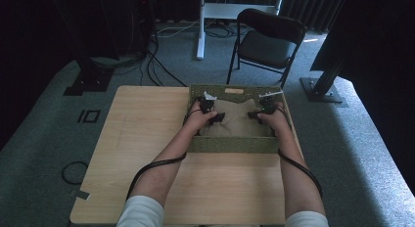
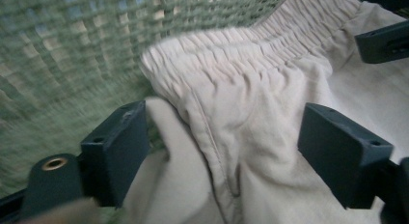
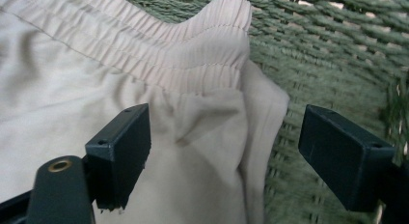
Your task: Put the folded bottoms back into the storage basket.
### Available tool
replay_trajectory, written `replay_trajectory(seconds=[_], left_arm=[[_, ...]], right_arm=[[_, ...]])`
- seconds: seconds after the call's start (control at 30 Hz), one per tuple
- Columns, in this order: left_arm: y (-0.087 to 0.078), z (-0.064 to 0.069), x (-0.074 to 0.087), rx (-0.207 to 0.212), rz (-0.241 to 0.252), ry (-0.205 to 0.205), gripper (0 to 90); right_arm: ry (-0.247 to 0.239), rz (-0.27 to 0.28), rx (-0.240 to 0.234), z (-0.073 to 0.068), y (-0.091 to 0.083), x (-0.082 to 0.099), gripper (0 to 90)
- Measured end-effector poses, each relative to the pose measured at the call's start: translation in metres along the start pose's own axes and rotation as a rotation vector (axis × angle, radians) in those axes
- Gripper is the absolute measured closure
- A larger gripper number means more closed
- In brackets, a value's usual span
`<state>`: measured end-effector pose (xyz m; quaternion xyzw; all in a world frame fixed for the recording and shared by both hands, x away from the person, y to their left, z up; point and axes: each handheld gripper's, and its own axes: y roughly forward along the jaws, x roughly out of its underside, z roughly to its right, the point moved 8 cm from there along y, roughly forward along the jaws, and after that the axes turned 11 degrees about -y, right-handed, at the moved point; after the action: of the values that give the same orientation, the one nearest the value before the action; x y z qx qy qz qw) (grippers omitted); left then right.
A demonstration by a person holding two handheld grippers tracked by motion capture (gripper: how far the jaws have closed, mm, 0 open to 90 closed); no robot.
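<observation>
1. One beige garment (image 1: 238,120) with a gathered elastic waistband (image 2: 251,55) lies inside my green woven basket (image 1: 230,144), its waistband corners against the basket's far wall.
2. My left gripper (image 2: 222,151) has its jaws spread apart; the cloth's folded edge sits between them, unpinched.
3. My right gripper (image 3: 224,156) is likewise wide apart over the garment's other corner, beside the wicker wall.
4. I see the basket resting on the wooden table (image 1: 147,139), toward its far right.
5. Beyond the table stands a dark folding chair (image 1: 268,41) on grey carpet.
</observation>
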<state>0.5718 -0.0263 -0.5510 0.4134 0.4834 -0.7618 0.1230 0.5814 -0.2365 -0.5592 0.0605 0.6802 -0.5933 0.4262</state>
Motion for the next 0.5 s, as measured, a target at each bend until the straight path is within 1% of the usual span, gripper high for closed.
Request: replay_trajectory(seconds=[0.03, 0.07, 0.13, 0.17, 0.2, 0.23, 0.27, 0.3, 0.33, 0.4, 0.43, 0.5], left_arm=[[-0.006, 0.002, -0.002, 0.012, -0.003, 0.018, 18.7], [-0.006, 0.002, -0.002, 0.012, -0.003, 0.018, 18.5], [-0.013, 0.006, -0.008, 0.033, 0.024, 0.015, 18.5], [-0.016, 0.006, -0.010, 0.032, 0.033, 0.013, 18.5], [-0.019, 0.006, -0.011, 0.025, 0.031, 0.022, 18.5], [-0.021, 0.006, -0.012, 0.026, 0.035, 0.026, 18.5], [-0.023, 0.007, -0.013, 0.028, 0.040, 0.021, 18.5], [-0.027, 0.008, -0.015, 0.031, 0.047, 0.016, 18.5], [-0.028, 0.008, -0.016, 0.034, 0.056, 0.013, 18.5], [-0.034, 0.009, -0.021, 0.032, 0.084, 0.004, 18.5], [-0.036, 0.010, -0.022, 0.035, 0.093, 0.010, 18.5], [-0.041, 0.012, -0.023, 0.036, 0.096, 0.013, 18.5]], right_arm=[[-0.012, 0.025, -0.028, -0.004, -0.003, -0.004, 13.8], [-0.012, 0.025, -0.028, -0.004, -0.003, -0.004, 13.8], [-0.024, 0.042, -0.030, -0.007, -0.006, -0.007, 13.8], [-0.022, 0.048, -0.028, -0.008, -0.007, -0.009, 13.8], [-0.028, 0.059, -0.025, -0.008, -0.009, -0.010, 13.8], [-0.032, 0.065, -0.030, -0.011, -0.011, -0.012, 13.6], [-0.032, 0.065, -0.030, -0.011, -0.011, -0.012, 13.6], [-0.034, 0.082, -0.034, -0.012, -0.014, -0.014, 13.5], [-0.034, 0.082, -0.034, -0.012, -0.014, -0.014, 13.5], [-0.058, 0.103, -0.054, -0.015, -0.017, -0.017, 12.7], [-0.057, 0.110, -0.041, -0.015, -0.020, -0.019, 13.2], [-0.055, 0.119, -0.036, -0.015, -0.021, -0.020, 13.2]])
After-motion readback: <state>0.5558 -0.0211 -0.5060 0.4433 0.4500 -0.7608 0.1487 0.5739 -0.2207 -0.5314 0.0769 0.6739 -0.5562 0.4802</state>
